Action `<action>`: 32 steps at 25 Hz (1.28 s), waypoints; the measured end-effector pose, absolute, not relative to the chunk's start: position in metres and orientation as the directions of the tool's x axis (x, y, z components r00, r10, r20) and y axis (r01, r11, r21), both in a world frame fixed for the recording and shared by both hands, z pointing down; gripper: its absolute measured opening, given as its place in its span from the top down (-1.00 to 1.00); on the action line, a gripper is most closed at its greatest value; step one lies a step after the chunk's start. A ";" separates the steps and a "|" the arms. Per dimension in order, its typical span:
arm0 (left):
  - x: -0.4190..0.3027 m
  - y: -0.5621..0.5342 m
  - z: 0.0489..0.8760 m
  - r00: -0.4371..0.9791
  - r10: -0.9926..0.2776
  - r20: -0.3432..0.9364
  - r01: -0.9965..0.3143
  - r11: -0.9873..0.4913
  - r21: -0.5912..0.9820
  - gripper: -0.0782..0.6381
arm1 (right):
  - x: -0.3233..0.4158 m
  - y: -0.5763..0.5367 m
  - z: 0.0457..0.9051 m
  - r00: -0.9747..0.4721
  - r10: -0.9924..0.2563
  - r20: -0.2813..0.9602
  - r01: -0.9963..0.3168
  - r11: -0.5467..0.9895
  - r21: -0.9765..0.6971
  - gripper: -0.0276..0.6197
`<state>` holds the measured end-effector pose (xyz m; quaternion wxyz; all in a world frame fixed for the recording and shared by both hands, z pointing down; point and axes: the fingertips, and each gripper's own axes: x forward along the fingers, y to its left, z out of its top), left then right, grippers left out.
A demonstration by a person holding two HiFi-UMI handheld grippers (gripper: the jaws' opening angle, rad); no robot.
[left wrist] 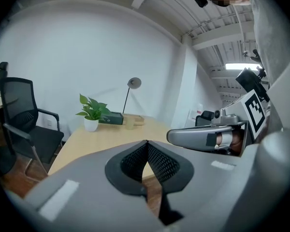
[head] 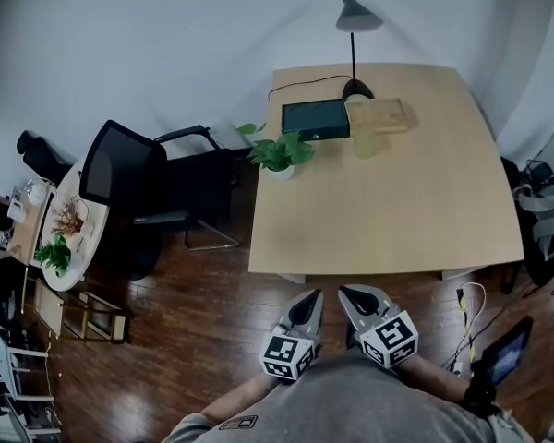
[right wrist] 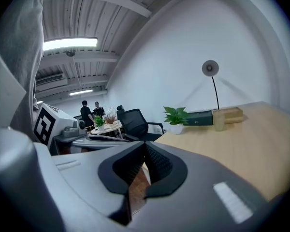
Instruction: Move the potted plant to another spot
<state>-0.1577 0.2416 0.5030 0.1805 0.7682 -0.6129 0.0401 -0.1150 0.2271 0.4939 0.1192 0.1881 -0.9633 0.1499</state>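
A small green potted plant [head: 280, 154] in a white pot stands at the left far part of the wooden table [head: 425, 210]. It also shows in the left gripper view [left wrist: 92, 112] and in the right gripper view [right wrist: 176, 117], far ahead of the jaws. My left gripper [head: 313, 296] and right gripper [head: 346, 293] hang side by side over the floor, just short of the table's near edge. Both are shut with nothing between the jaws.
Behind the plant lie a dark box [head: 315, 119], a wooden box [head: 382, 113] and a pale cup [head: 367, 143], with a desk lamp [head: 355, 35] at the far edge. A black office chair [head: 143, 187] stands left of the table. A round side table [head: 65, 238] with plants is further left.
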 end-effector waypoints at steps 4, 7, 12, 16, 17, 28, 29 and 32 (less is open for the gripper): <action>-0.159 0.170 0.486 0.228 -0.935 0.272 -0.960 -0.170 0.221 0.77 | -0.117 0.162 0.483 -0.911 -0.311 0.271 -0.378 0.893 -0.246 0.90; -0.160 0.128 0.481 0.208 -0.940 0.272 -0.964 -0.150 0.219 0.77 | -0.116 0.120 0.481 -0.914 -0.302 0.271 -0.369 0.897 -0.245 0.90; -0.170 0.081 0.482 0.170 -0.945 0.281 -0.969 -0.108 0.224 0.77 | -0.121 0.062 0.480 -0.914 -0.299 0.275 -0.365 0.900 -0.238 0.90; -0.191 0.057 0.483 0.156 -0.944 0.290 -0.969 -0.090 0.228 0.77 | -0.136 0.031 0.478 -0.911 -0.303 0.280 -0.372 0.897 -0.237 0.90; -0.197 0.050 0.483 0.154 -0.946 0.286 -0.969 -0.089 0.228 0.77 | -0.142 0.024 0.478 -0.910 -0.304 0.281 -0.372 0.898 -0.233 0.90; -0.276 0.000 0.505 0.143 -0.941 0.307 -0.968 -0.069 0.241 0.77 | -0.211 -0.027 0.498 -0.886 -0.322 0.334 -0.400 0.895 -0.199 0.90; -0.282 -0.002 0.511 0.137 -0.939 0.316 -0.968 -0.059 0.245 0.77 | -0.217 -0.030 0.503 -0.883 -0.319 0.345 -0.400 0.896 -0.194 0.90; -0.301 -0.006 0.532 0.120 -0.928 0.352 -0.969 -0.033 0.243 0.77 | -0.234 -0.040 0.520 -0.872 -0.309 0.379 -0.398 0.899 -0.183 0.90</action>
